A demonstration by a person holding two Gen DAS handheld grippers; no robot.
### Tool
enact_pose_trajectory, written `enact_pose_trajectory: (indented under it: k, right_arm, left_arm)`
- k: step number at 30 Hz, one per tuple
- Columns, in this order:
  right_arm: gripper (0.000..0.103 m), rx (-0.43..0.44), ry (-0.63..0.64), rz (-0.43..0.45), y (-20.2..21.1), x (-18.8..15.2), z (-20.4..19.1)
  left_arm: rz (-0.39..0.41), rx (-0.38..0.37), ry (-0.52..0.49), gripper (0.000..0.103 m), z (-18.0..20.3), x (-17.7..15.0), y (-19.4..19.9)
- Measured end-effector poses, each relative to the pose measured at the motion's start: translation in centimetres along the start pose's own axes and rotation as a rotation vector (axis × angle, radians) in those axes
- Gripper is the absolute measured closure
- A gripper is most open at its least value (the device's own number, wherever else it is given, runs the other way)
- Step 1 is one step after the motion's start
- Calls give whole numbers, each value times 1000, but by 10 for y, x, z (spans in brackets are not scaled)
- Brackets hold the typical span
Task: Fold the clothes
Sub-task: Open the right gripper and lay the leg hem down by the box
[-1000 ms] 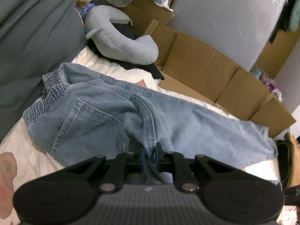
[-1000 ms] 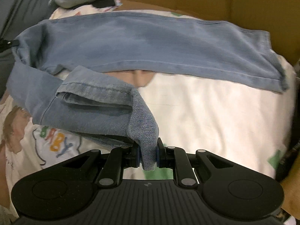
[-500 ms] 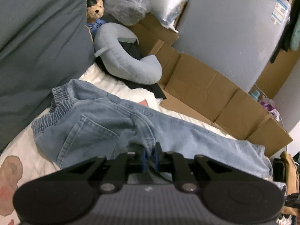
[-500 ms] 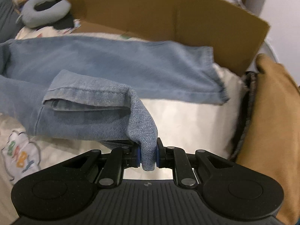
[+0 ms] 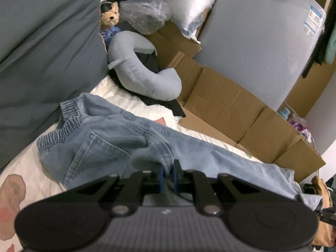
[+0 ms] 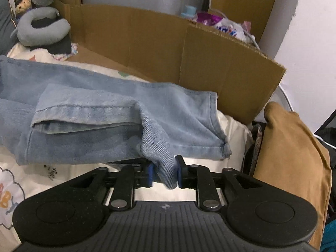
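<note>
Left gripper: jaws narrow, pinched on a raised fold of the jeans near the seat seam. Right gripper: jaws opening, a twisted corner of the leg hem between the blue pads, the right-hand pad apparently just clear of the cloth. The jeans lie on a white bedsheet; in the left wrist view the elastic waistband sits at 10 o'clock of the tongs and one leg runs off toward 3 o'clock. Only the right wrist view shows the two leg ends: one hemmed leg doubled over the other, its cuff at 2 o'clock. Only the left view shows the back pocket, a dark grey duvet at 10 o'clock and a teddy bear at 11. Both views catch the grey neck pillow and the cardboard sheet standing along the bed edge. Right view alone: a mustard-brown garment at 3 o'clock, a blue-capped bottle at 12. Writing: coloured cartoon letters printed on the sheet at 9 o'clock, cut off and unreadable; a white label on the grey upright panel, too small to read.
</note>
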State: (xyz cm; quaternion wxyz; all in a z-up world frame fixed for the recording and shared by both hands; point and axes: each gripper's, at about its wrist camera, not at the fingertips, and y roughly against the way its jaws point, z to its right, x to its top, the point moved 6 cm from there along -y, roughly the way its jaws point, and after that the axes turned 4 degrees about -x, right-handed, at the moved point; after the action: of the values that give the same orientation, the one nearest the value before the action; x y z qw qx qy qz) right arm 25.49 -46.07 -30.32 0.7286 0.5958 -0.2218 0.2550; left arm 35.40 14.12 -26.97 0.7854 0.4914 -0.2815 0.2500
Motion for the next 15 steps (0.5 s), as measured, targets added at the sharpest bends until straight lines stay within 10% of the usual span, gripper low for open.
enact_pose_trajectory:
  k: [8,15]
  right_arm:
    - [64,-47,-21,-161,-27,-39,8]
    - [61,148,-159,-161,-30,-20,-21]
  left_arm:
    - [-34,-16,14,94,-2,-10,1]
    - [-38,-13,14,94,-3,-14,3]
